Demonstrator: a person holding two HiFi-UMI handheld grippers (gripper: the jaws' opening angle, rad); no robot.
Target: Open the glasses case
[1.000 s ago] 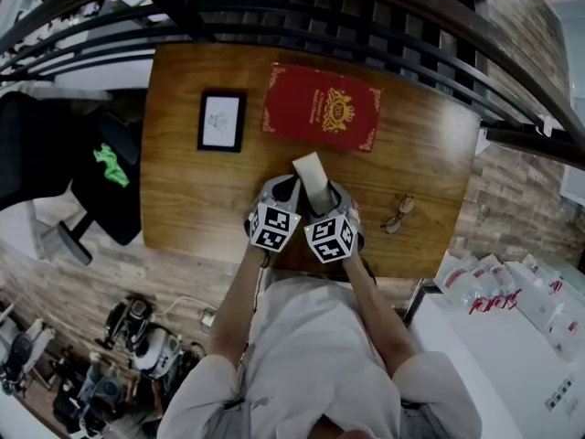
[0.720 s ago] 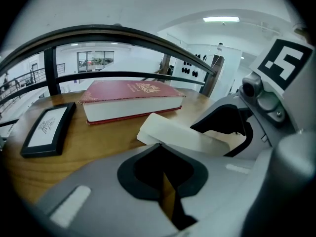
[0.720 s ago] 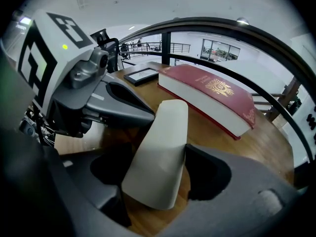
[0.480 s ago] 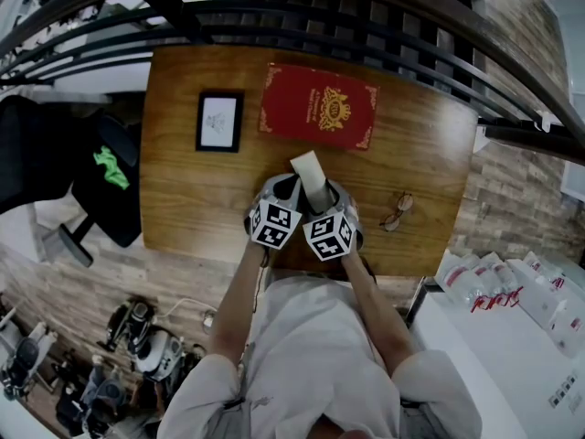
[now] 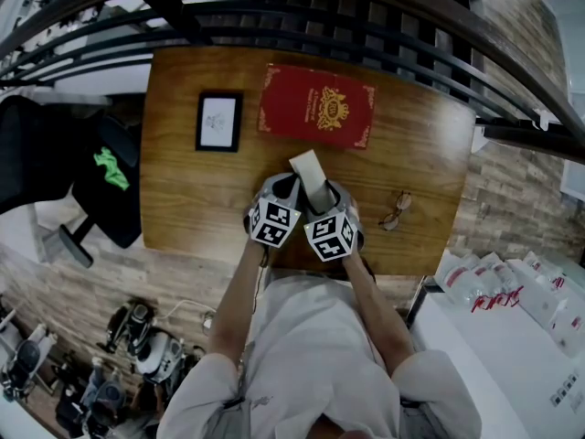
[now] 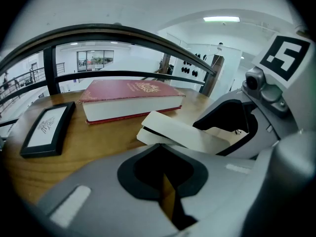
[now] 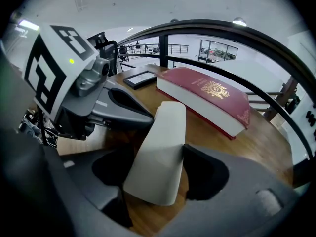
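Observation:
A white glasses case (image 5: 311,174) lies on the wooden table (image 5: 183,190), pointing from the front edge toward the red book. In the left gripper view the glasses case (image 6: 182,135) shows a dark slit along its side, its lid slightly ajar. My right gripper (image 7: 158,181) straddles the near end of the glasses case (image 7: 160,157). Its jaws are closing with the case between them, and I see no firm pinch. My left gripper (image 6: 160,152) sits just left of it with only a thin gap between its jaws and nothing in them. The case's far tip lies just beyond them.
A thick red book (image 5: 316,106) lies at the back of the table, with a black picture frame (image 5: 219,122) to its left. Folded glasses (image 5: 396,213) rest at the right near the front edge. A dark railing runs behind the table.

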